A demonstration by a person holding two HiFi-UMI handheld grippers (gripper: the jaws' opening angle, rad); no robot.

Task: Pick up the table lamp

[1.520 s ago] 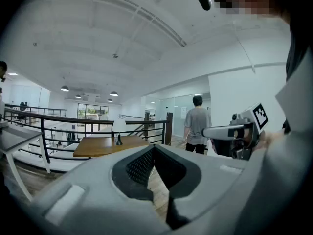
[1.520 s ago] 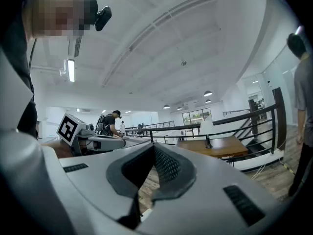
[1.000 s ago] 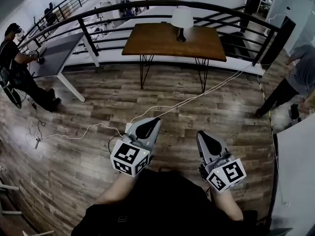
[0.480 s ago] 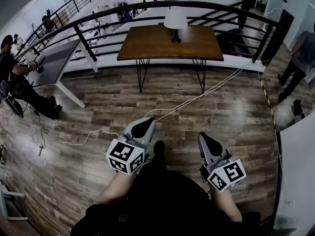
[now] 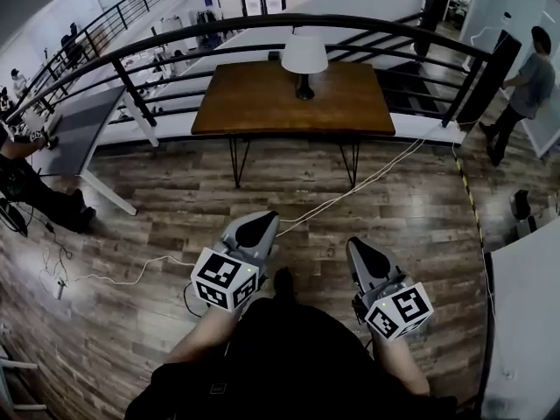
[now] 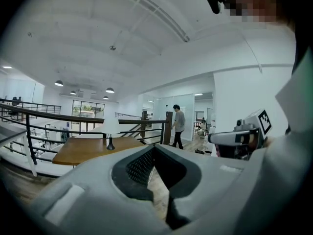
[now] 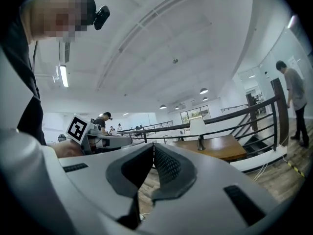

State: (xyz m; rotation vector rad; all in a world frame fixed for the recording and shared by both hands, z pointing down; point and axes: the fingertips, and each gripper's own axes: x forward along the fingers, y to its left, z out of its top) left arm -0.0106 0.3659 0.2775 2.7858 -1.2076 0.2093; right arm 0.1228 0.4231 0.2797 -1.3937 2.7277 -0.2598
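**Two closed grippers, lamp far ahead between them**

Both pairs of jaws are pressed together with nothing between them. The left gripper and the right gripper sit low in front of your body over the wood-plank floor, their tips angled slightly toward each other.

Straight out from the jaws, well apart from them, stands the table lamp with a white shade and dark stem and base. It stands upright near the far edge of the brown wooden table on black hairpin legs, just short of the black metal railing. A white cable crosses the floor between you and the table.

In the head view the lamp falls about midway between your two tips, so neither hand is clearly nearer. In the left gripper view it lies left of the jaw line, and in the right gripper view it lies right of it.

The lamp's long axis runs vertically, and I judge the thin stem under the shade to be the natural place to pinch. You would have to close the whole gap and spread the jaws before reaching it.
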